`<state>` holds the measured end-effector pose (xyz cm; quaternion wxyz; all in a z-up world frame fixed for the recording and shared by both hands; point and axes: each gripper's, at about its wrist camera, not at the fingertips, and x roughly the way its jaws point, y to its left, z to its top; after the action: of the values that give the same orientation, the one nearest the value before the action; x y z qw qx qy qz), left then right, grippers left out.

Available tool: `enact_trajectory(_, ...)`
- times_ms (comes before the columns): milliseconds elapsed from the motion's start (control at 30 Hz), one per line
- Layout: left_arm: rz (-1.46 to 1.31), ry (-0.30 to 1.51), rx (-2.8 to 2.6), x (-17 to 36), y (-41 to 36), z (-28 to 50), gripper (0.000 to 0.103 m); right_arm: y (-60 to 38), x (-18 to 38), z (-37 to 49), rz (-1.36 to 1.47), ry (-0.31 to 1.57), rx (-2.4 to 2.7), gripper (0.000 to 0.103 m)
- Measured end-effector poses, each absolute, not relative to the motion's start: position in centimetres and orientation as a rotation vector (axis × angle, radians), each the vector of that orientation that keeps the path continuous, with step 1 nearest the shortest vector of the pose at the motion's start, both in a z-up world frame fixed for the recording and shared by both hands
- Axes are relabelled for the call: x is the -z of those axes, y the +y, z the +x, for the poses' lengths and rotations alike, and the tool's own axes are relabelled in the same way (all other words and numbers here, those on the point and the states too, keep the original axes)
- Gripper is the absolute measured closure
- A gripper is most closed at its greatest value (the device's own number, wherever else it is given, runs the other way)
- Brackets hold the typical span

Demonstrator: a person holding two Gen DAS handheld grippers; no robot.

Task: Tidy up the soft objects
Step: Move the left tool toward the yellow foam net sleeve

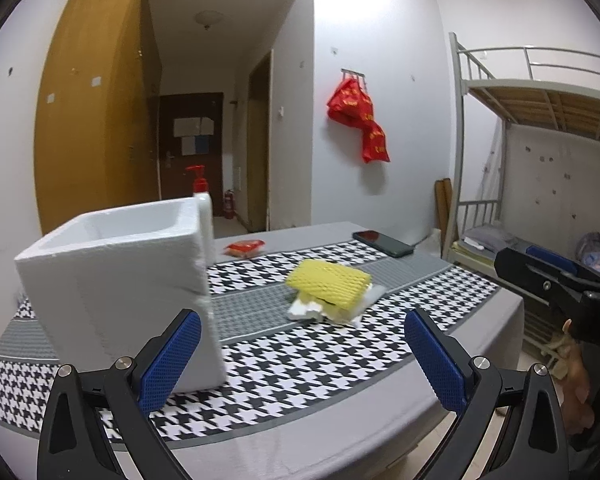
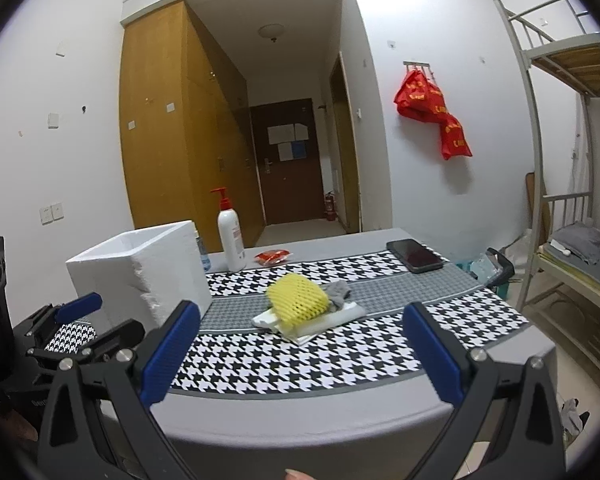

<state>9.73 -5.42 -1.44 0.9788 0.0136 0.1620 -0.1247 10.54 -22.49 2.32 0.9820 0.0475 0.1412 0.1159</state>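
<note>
Yellow foam fruit net point(image 2: 298, 295) lies mid-table atop white foam sheets point(image 2: 348, 313), a grey cloth point(image 2: 338, 292) touching it at 2 o'clock. The white styrofoam box point(image 2: 140, 272) stands at its 9 o'clock. Left gripper point(image 1: 302, 358) and right gripper point(image 2: 300, 354) both gape wide, grasping nothing, above the houndstooth tablecloth point(image 2: 300, 364).

Foam box point(image 2: 140, 276): white expanded foam, matt, grainy, with a chipped edge. Mesh sleeve point(image 2: 298, 300) at 12 o'clock of the right gripper point(image 2: 300, 344): yellow foam netting, soft and open-celled, on flat white foam sheets point(image 2: 340, 316). Worktop point(image 2: 300, 360): woven houndstooth cloth, matt. Left gripper point(image 1: 302, 354): matt black plastic, its jaws faced with blue textured pads point(image 1: 172, 356), with shiny metal screws. Phone point(image 2: 416, 255): glossy. Pump bottle point(image 2: 231, 240): smooth plastic. Bunk bed point(image 2: 540, 160): painted metal frame.
</note>
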Motion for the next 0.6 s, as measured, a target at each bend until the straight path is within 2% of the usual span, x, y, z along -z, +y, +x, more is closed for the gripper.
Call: enact_trajectory(600, 0.068, 0.44, 0.325, 3.7, -8.6, 14.2, 0.001, -24.7, 0.1, 15.6, 0.142, 0.4, -0.23, 0.001)
